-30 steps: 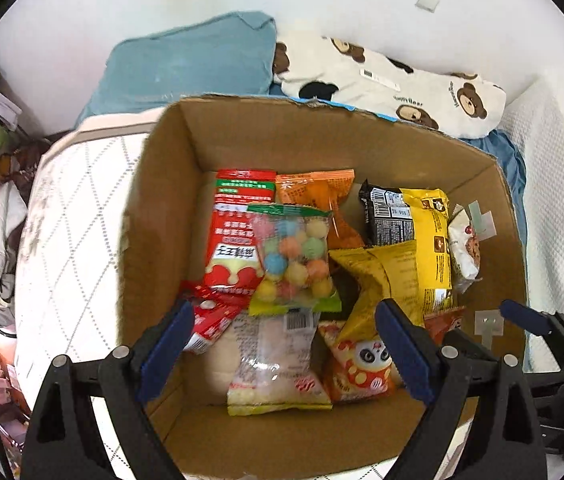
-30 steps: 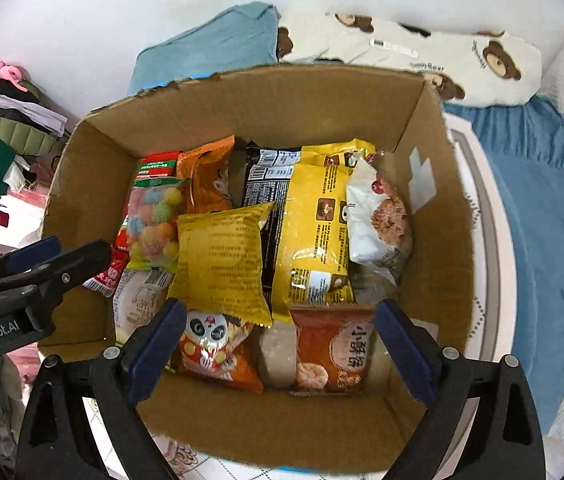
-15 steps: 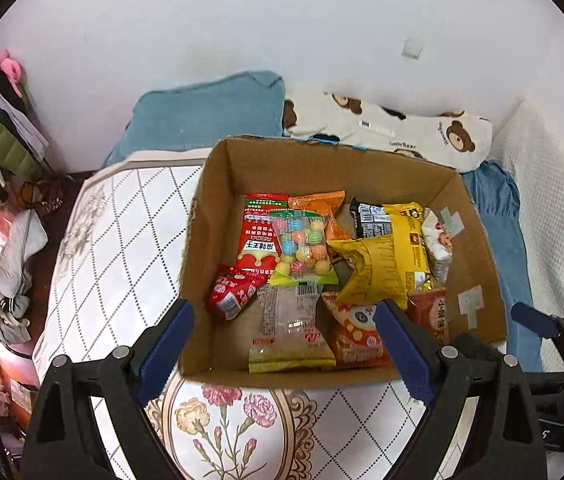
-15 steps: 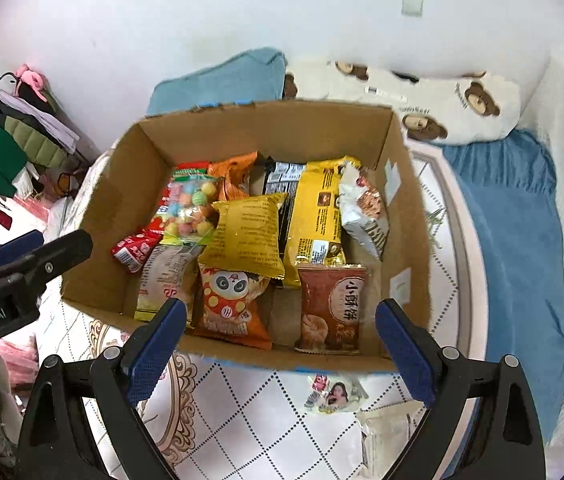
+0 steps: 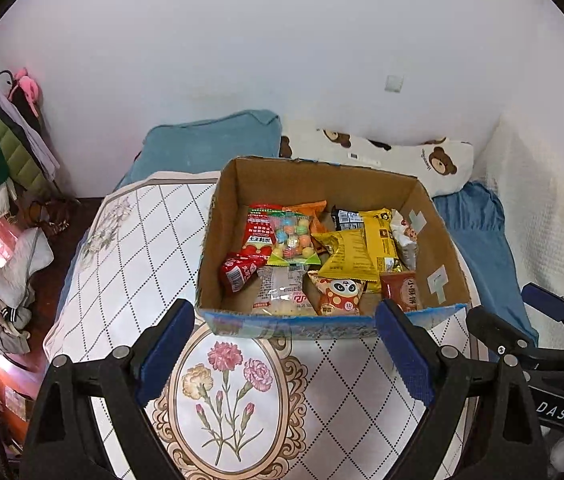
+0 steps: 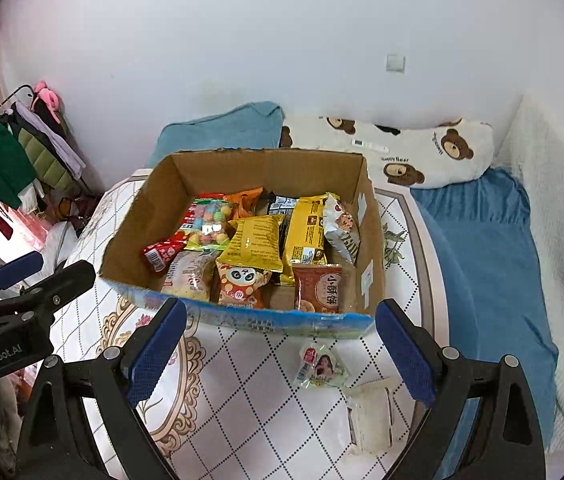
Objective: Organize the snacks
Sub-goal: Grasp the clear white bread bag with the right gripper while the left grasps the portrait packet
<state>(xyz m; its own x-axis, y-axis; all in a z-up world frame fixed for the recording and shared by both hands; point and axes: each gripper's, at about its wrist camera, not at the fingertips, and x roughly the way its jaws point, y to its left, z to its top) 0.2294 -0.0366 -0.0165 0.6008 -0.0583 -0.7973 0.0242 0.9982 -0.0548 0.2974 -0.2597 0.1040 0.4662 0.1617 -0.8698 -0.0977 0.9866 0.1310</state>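
box [image 6: 242,316]: on the surface [image 6: 266,364], packed with snacks already
left out: small packet [image 6: 321,366] and white pack [image 6: 369,420] just in front
left tool [image 5: 283,354]: wide, empty
right tool [image 6: 278,350]: wide, empty

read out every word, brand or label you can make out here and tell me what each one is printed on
"GenRobot.AI": side of the left gripper body.
"DAS": partial lettering on the right gripper body.
"Happy Bear": bear-print pillow, small and soft.
"小酥饼" probably: brown snack packet; last character unclear.
Other packets in the cardboard box: print too small or blurred to read.
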